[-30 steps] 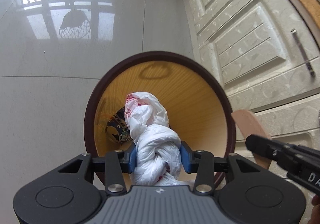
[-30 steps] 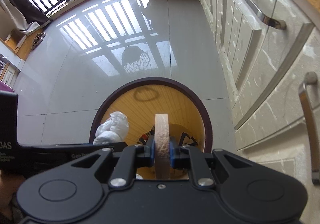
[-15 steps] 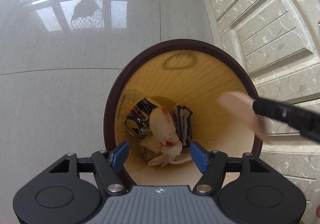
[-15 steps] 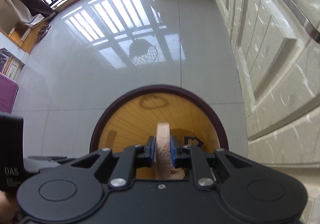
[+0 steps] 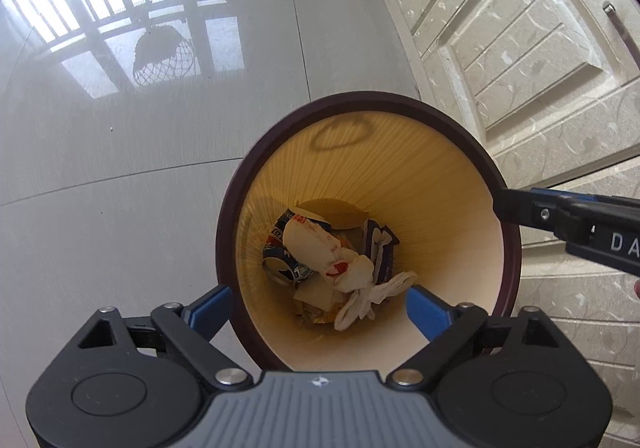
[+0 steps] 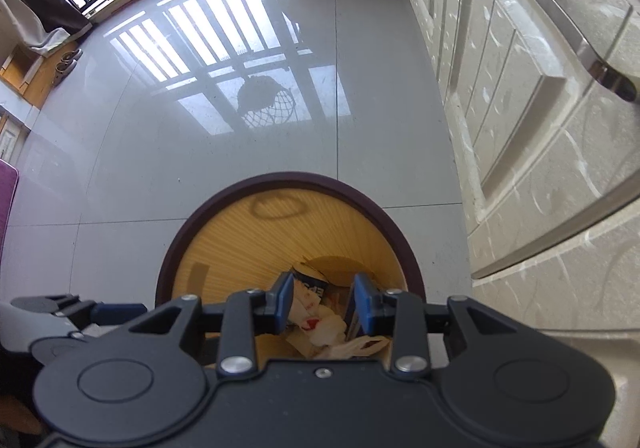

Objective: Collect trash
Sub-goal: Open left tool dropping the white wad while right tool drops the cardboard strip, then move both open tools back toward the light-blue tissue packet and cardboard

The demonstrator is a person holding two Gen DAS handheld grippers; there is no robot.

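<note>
Jaws just opening: left hand-held gripper wide, right hand-held gripper narrower, both empty above bin.

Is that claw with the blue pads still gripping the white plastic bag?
No, the left gripper has just been opening, nothing is between its jaws, and the white plastic bag lies in the bin.

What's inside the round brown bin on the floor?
Inside the bin lie a crumpled white plastic bag, a squashed blue can and a dark wrapper. Whatever is under them is covered.
</note>
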